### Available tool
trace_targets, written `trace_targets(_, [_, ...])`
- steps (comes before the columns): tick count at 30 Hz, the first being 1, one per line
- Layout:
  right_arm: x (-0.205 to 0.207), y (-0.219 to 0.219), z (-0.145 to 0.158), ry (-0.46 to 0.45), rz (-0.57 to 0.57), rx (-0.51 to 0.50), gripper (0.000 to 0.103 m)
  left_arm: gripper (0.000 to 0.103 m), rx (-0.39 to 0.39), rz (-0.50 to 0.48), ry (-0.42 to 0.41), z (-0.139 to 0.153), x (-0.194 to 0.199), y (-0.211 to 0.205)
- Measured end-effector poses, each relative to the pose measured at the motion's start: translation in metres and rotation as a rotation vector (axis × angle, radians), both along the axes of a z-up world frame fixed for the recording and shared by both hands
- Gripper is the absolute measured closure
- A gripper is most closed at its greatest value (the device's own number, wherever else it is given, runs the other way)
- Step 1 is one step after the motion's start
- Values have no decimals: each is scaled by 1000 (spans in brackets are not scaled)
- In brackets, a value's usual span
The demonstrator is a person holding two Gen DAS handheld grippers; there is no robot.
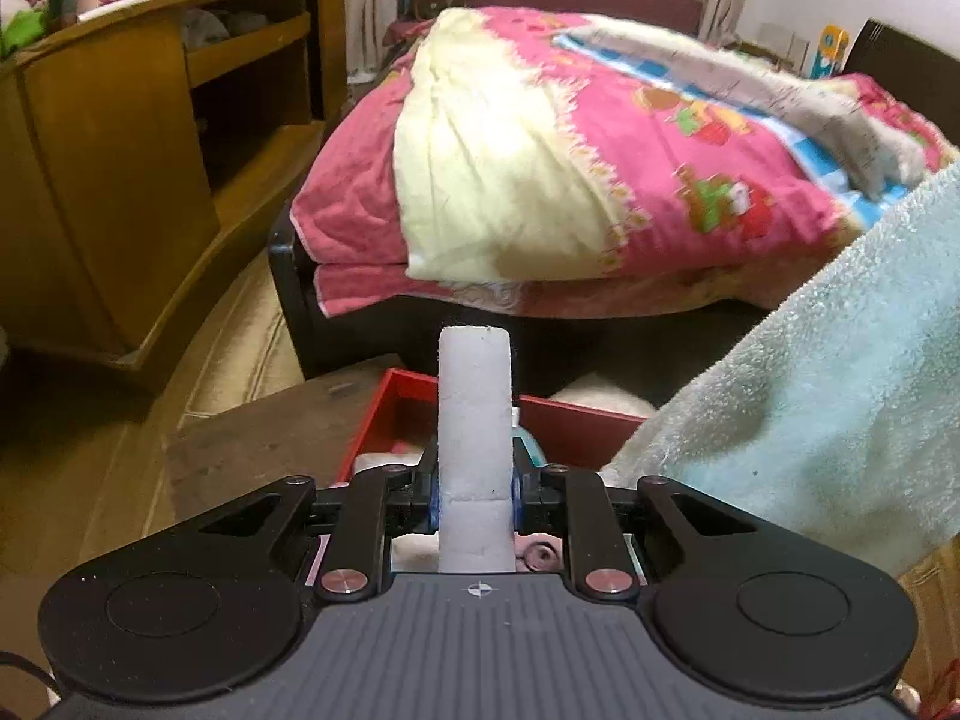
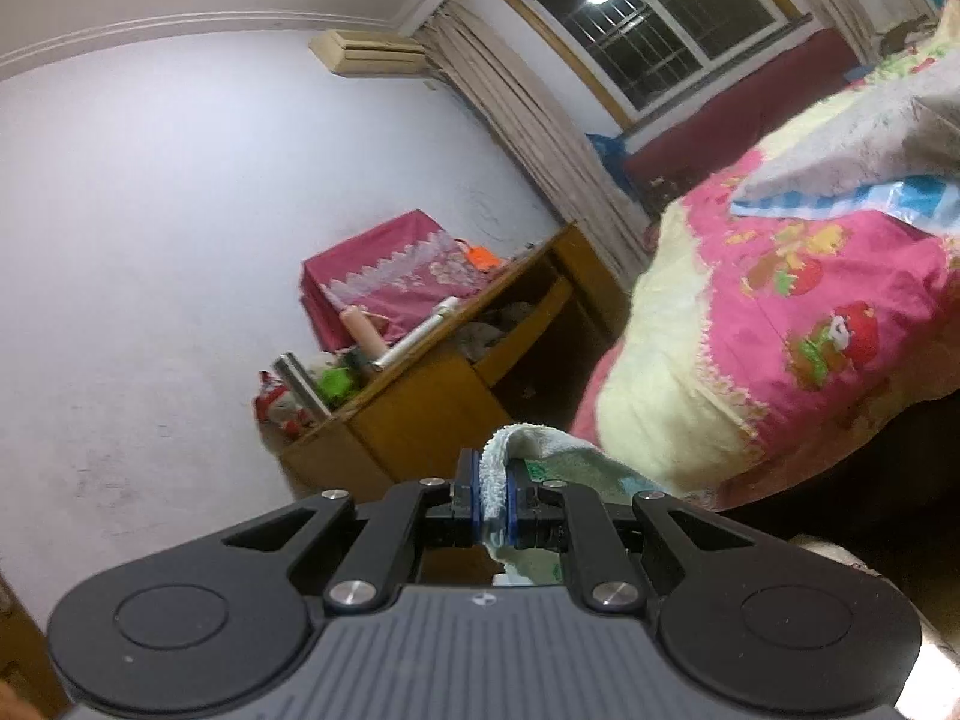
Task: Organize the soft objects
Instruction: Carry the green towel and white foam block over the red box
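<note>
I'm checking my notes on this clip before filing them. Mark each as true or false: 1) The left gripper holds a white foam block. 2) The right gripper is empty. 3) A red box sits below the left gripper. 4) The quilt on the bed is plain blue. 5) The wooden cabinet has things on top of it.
1) The left gripper holds a white foam block: true.
2) The right gripper is empty: false. It is shut on a pale towel.
3) A red box sits below the left gripper: true.
4) The quilt is plain blue: false. It is pink with a cartoon print and a cream underside.
5) The wooden cabinet has things on top: true.
</note>
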State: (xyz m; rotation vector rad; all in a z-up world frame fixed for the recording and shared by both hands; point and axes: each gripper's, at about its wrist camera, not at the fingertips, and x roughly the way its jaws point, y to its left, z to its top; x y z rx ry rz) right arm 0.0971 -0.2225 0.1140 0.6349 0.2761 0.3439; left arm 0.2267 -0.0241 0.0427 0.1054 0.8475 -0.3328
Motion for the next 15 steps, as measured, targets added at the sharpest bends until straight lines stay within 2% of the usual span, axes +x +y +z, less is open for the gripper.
trace_targets(6, [28,-11,-19,36,-20,24,103,85,37,13,9,-15,22,-4])
trace_targets(9, [36,-11,-26,57,-25,5,103,85,67,20,13,-24,31,-9])
trace_targets(14, [56,-4,-57,160,-19,-51,103,84,126,23,27,-45,38,-17])
trace_targets(15, [60,-2,-62,180,-11,-63,103,81,140,23,27,-48,39,-19])
